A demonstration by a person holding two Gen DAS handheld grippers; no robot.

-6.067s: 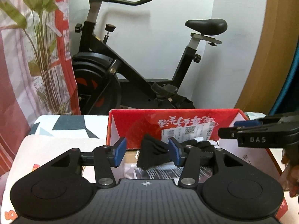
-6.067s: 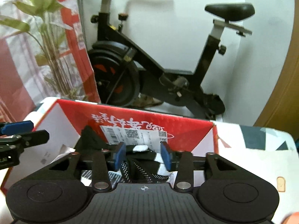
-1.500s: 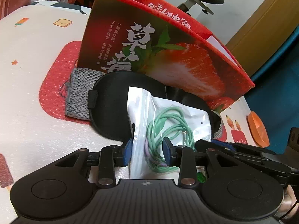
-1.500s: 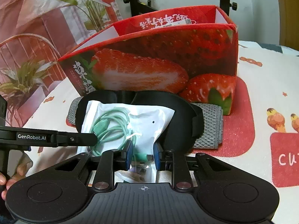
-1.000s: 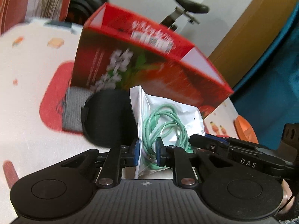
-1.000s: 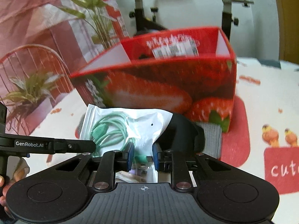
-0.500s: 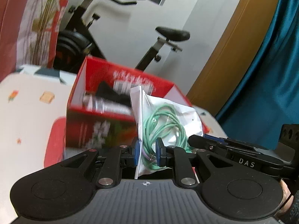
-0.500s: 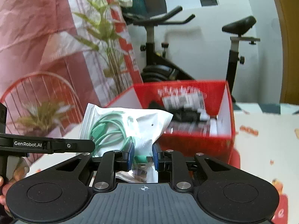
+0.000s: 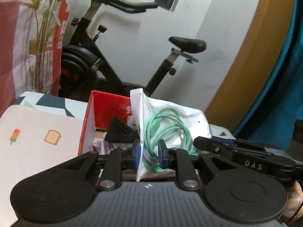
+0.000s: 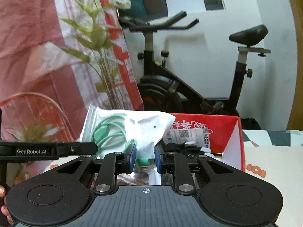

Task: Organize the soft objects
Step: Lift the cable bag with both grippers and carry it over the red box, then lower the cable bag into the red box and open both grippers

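A clear plastic bag with a coiled green cable (image 9: 166,124) hangs between both grippers, raised over the open red strawberry box (image 9: 106,106). My left gripper (image 9: 149,156) is shut on the bag's left edge. My right gripper (image 10: 144,156) is shut on the same bag (image 10: 132,128) at its other end. The box (image 10: 223,130) holds black soft items (image 9: 119,130) and a white label. The right gripper's side (image 9: 246,160) shows in the left view.
A black exercise bike (image 9: 106,60) stands behind the table against the white wall. A plant with a red and white curtain (image 10: 56,56) is at the left. The printed tablecloth (image 9: 34,132) lies around the box.
Both grippers have lifted the bag of green cable off the black eye mask in front of the box and carried it up over the box's open top.
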